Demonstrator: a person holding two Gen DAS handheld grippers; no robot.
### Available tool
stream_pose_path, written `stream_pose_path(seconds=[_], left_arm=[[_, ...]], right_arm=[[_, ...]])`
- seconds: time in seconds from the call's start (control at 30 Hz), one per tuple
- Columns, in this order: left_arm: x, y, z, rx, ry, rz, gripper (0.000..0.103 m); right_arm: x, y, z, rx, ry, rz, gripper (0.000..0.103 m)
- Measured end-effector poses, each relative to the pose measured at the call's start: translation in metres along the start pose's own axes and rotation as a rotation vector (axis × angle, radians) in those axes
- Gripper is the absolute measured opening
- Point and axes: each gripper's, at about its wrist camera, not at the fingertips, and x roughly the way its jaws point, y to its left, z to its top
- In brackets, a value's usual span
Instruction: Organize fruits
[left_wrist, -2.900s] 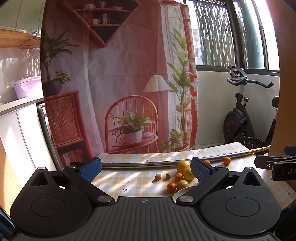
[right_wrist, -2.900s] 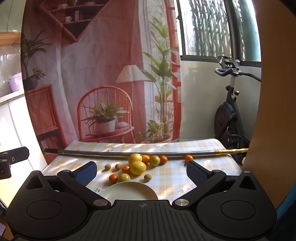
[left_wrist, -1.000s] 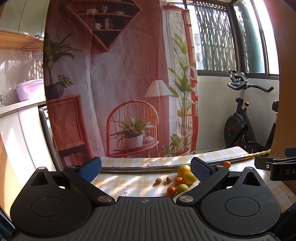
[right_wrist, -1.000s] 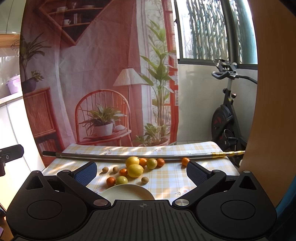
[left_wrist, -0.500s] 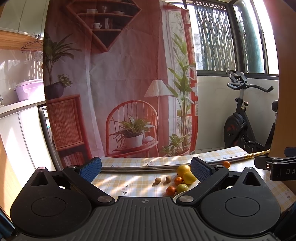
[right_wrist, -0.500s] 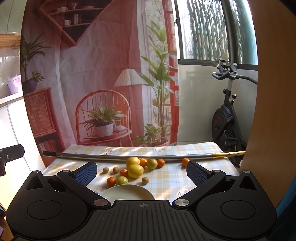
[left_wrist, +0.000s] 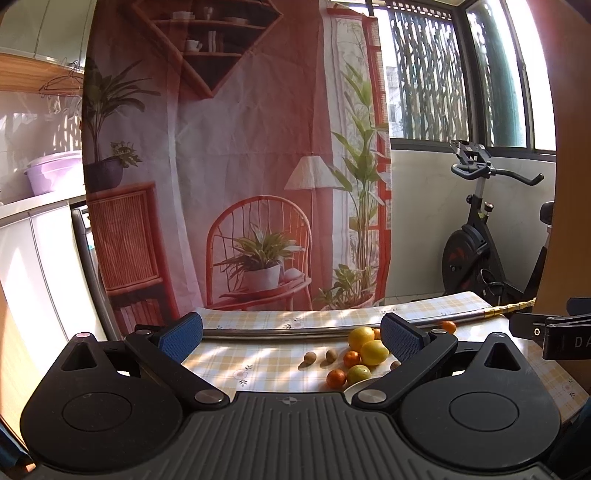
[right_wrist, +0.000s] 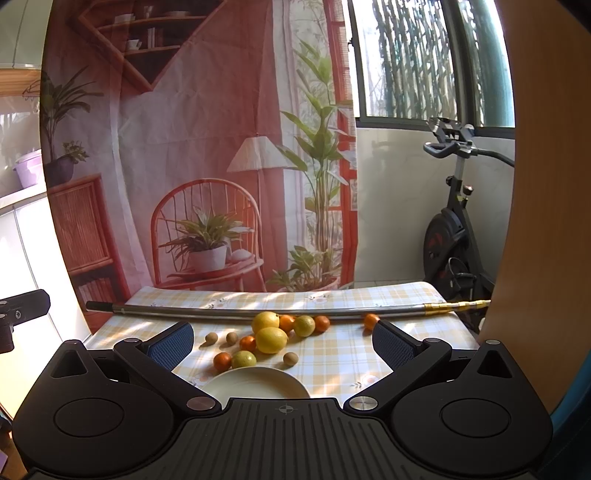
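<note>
Several fruits lie loose on a yellow checked tablecloth (right_wrist: 343, 354): two lemons (right_wrist: 271, 339), small oranges (right_wrist: 222, 360), greenish citrus (right_wrist: 244, 358) and small brown round fruits (right_wrist: 290, 358). A cream plate (right_wrist: 255, 382) sits in front of them, bare as far as it shows. My right gripper (right_wrist: 282, 341) is open and empty, held above the plate, short of the fruit. My left gripper (left_wrist: 291, 338) is open and empty, left of the pile; its right finger hides part of the fruits (left_wrist: 373, 352) and of the plate (left_wrist: 356, 386).
A long metal pole (right_wrist: 280, 313) with a brass end lies across the table behind the fruit. A printed backdrop (right_wrist: 207, 147) hangs behind the table. An exercise bike (right_wrist: 454, 229) stands at the right. White cabinets (left_wrist: 37, 266) are at the left.
Both grippers have stayed open and nearly still. The views have drifted only slightly; the fruits and plate have not moved.
</note>
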Motion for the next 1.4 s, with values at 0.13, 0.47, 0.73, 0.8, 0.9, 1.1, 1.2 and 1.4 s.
stream_pose_path(seconds=[0.13,0.47,0.73,0.8,0.9,1.1,1.2,1.4], left_arm=[[0.017,0.005,0.002,-0.031,-0.005,-0.031,0.103],[0.096,0.02,0.005,-0.028,0.068,-0.023,0.103],[0.162,0.028,0.001,0.027,0.102,0.073,0.103],[0.177,0.028,-0.003,0.024,0.13,0.056,0.103],[0.199,0.034,-0.011,-0.007,0.178,0.033,0.103],[0.235,0.039,-0.027,0.005,0.233,0.033,0.101],[0.253,0.042,-0.032,0.006,0.288,0.011,0.094],[0.285,0.046,-0.044,-0.051,0.349,-0.098,0.087]], right_arm=[[0.004,-0.004,0.0,0.016,0.007,0.006,0.103],[0.048,-0.038,0.005,-0.005,0.006,-0.056,0.103],[0.122,-0.068,-0.001,0.007,0.066,-0.081,0.103],[0.141,-0.071,-0.003,0.026,0.08,-0.074,0.103],[0.17,-0.075,-0.006,0.063,0.117,-0.054,0.103],[0.209,-0.078,-0.017,0.105,0.173,-0.023,0.103],[0.223,-0.08,-0.02,0.115,0.197,-0.015,0.103],[0.247,-0.087,-0.02,0.131,0.212,-0.005,0.1]])
